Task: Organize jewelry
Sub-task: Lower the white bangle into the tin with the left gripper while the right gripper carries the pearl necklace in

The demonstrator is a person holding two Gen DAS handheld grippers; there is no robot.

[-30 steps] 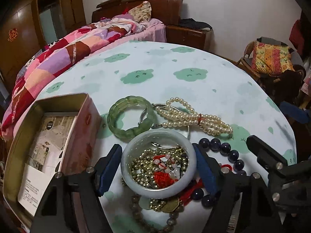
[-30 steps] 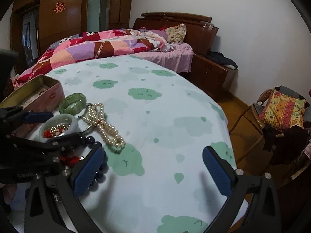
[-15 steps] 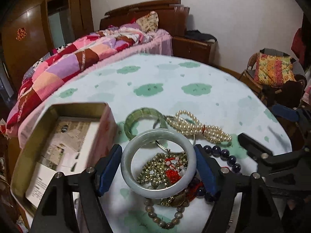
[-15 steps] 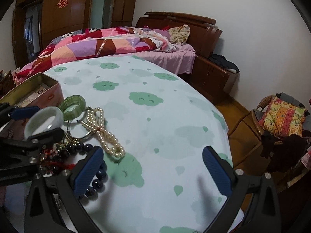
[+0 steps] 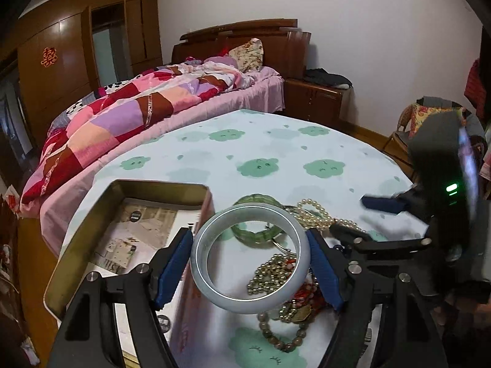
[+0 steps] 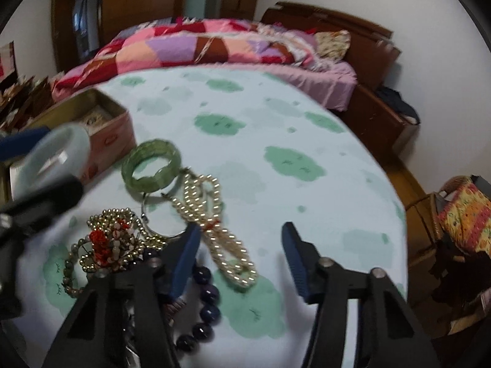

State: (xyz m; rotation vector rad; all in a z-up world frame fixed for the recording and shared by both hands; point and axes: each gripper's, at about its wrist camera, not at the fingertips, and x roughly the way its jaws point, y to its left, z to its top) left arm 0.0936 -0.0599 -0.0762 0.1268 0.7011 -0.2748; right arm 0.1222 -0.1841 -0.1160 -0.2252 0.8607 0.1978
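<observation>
My left gripper (image 5: 249, 259) is shut on a pale jade bangle (image 5: 214, 291) and holds it in the air beside the open tin box (image 5: 92, 227). The bangle (image 6: 58, 156) also shows blurred at the left of the right wrist view. On the tablecloth lie a green bangle (image 6: 152, 165), a pearl strand (image 6: 214, 230), a gold and red bead cluster (image 6: 112, 242) and dark purple beads (image 6: 205, 300). My right gripper (image 6: 241, 245) is open and empty, low over the pearl strand.
The round table has a white cloth with green clouds (image 6: 276, 116). The tin box (image 6: 101, 122) sits at its left edge. A bed with a patchwork quilt (image 5: 129, 113) lies behind. A chair with a cushion (image 6: 463, 217) stands to the right.
My left gripper has lifted the pale bangle off the jewelry pile and moved it left toward the tin box. My right gripper has swung left and down over the pearls.
</observation>
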